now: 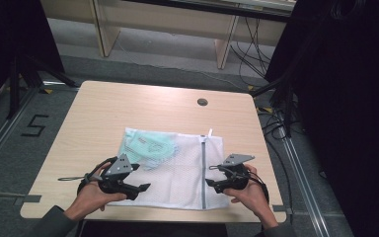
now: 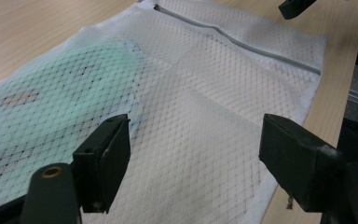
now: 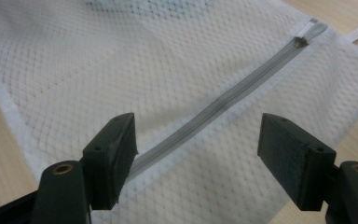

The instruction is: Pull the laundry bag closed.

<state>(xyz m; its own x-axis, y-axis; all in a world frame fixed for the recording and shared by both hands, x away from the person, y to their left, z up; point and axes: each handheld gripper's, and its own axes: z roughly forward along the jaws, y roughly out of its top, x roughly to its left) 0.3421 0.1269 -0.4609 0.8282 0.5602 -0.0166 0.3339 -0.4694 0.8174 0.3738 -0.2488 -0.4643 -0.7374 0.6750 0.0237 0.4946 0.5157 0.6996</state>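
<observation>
Staging w/ both open-jawed: left gripper (image 1: 137, 183) over near-left edge of flat white mesh zip laundry bag (image 1: 185, 170) w/ pale green garment (image 1: 150, 148) inside, right gripper (image 1: 212, 181) astride grey zipper (image 3: 223, 108), nothing pinched; next prob. lower & clamp zip end/mesh.

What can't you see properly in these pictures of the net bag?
- The green cloth inside the mesh bag: the netting blurs it in the high view and left gripper view, so its print and what it is stay unclear.
- The zip puller: too small in the right gripper view to tell its shape.
- The bag's near edge: the left gripper and right gripper cover parts of it in the high view.
</observation>
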